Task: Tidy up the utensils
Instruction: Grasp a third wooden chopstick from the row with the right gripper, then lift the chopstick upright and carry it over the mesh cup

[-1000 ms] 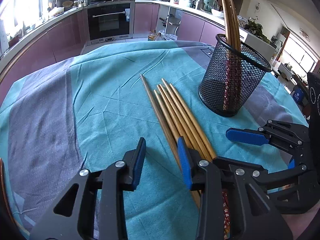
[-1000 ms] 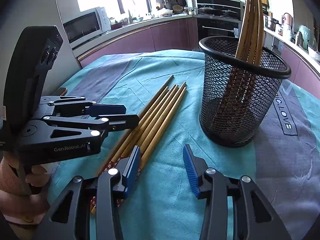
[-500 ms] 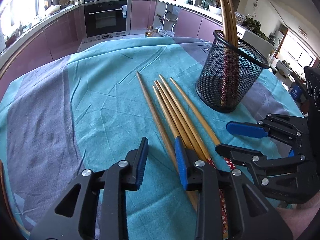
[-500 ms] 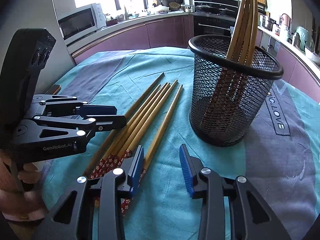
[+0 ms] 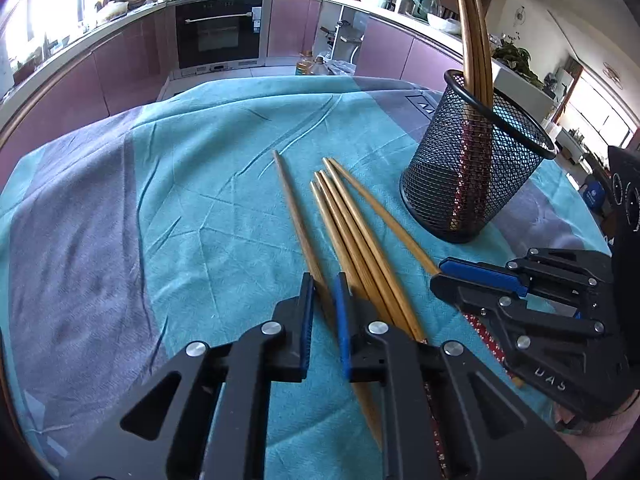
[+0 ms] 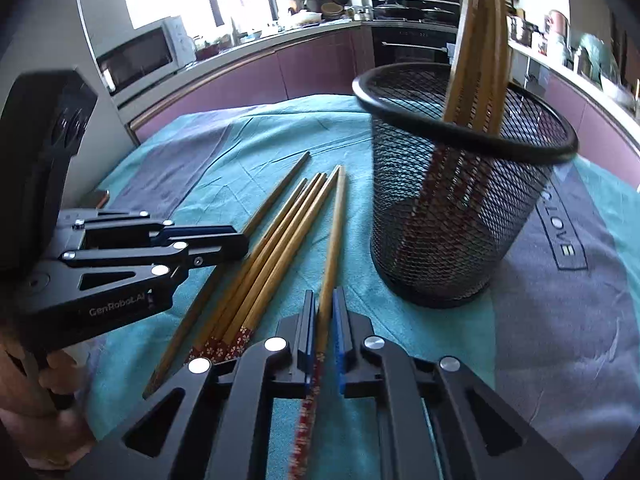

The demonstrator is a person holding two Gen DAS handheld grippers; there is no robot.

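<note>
Right now both grippers are clamped on chopsticks that lie on the teal and grey tablecloth (image 5: 200, 216), and the black mesh holder (image 5: 472, 176) serves as the landmark for everything else. That holder stands upright on the cloth, with a few wooden chopsticks in the holder (image 5: 474, 28) leaning against its far rim, their patterned red ends down inside the mesh. On the cloth just beside the holder's base, toward the grippers, loose chopsticks fan out with their thin tips pointing away. The left gripper (image 5: 323, 300) has its blue-padded jaws drawn in tight on the single outer chopstick (image 5: 292, 204), the one lying farthest from the holder and slightly apart from the rest. Next toward the holder comes the middle bundle of chopsticks (image 5: 352, 236), several side by side and touching, their red flowered ends near the grippers. The right gripper (image 6: 323, 320) is closed on the nearest chopstick (image 6: 334, 240), the one closest to the holder, which runs straight between its pads, its red patterned end passing back under the gripper body. In the right wrist view the left gripper appears on the far side of the bundle from the holder, carried by a person's hand (image 6: 36, 400) at the frame's lower edge. Behind the holder, beyond the table, a kitchen counter with a built-in oven (image 5: 218, 36) curves round the room.
</note>
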